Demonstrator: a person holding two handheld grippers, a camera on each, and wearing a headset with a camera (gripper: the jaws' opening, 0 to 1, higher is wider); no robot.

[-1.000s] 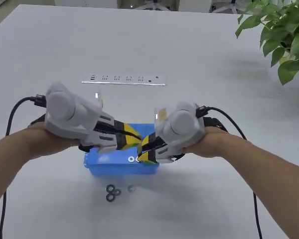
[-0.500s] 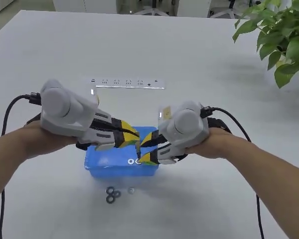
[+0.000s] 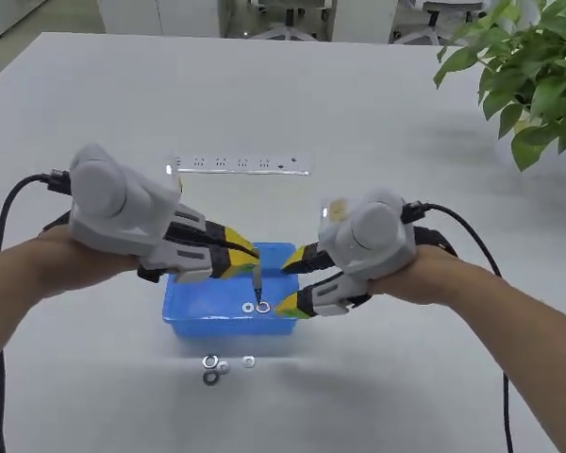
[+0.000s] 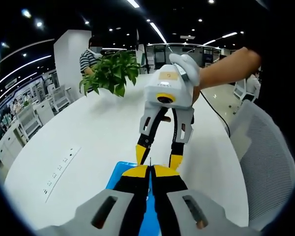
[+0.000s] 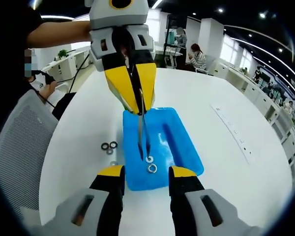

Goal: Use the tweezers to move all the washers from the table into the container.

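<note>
A blue container (image 3: 191, 307) sits in front of me with two washers (image 3: 256, 308) in it. My left gripper (image 3: 245, 257) is shut on thin metal tweezers (image 3: 257, 283), whose tips point down into the container just above those washers (image 5: 150, 163). Facing it, my right gripper (image 3: 291, 280) is open over the container's right end with nothing between its jaws. Several more washers (image 3: 222, 366) lie on the white table just in front of the container. From the right gripper view, the tweezers (image 5: 143, 132) hang from the left gripper (image 5: 139, 105).
A white power strip (image 3: 241, 163) lies beyond the container. A green potted plant (image 3: 528, 75) stands at the far right. Black cables trail from both grippers across the white table (image 3: 377, 123). Chairs and people are in the background.
My right gripper has drawn back to the right, away from the left gripper's tips. The tweezers now show clearly, hanging down into the container. The head camera has shifted a little.
</note>
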